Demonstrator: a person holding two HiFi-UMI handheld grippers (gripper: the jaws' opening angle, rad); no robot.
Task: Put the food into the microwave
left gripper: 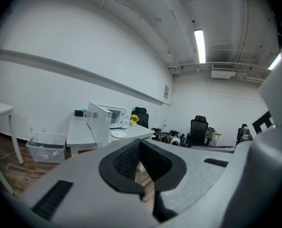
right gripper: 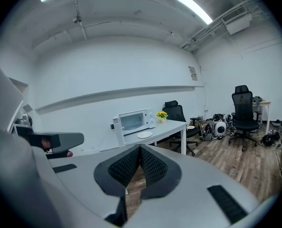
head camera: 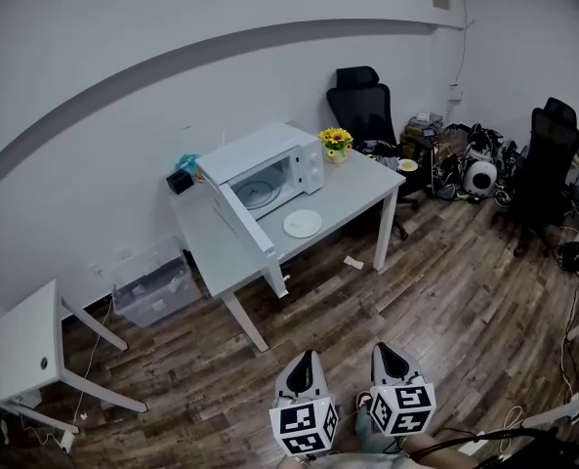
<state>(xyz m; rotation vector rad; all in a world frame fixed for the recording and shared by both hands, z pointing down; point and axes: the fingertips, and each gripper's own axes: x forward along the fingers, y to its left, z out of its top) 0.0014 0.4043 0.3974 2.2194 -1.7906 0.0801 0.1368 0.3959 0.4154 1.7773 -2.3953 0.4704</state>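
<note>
white microwave (head camera: 269,160) open, turntable (head camera: 258,194) inside; plate (head camera: 303,224) beside

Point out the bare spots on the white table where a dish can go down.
Two patches on the table: the left end, from the open door to the left edge, and the right end, between plate, flowers and the edge. Crowded in front of the microwave, where door and plate sit.

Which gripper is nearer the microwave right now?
Left, slightly. Left gripper is back from the microwave, roughly in line with its open door; right gripper is farther right. Both are far off.
</note>
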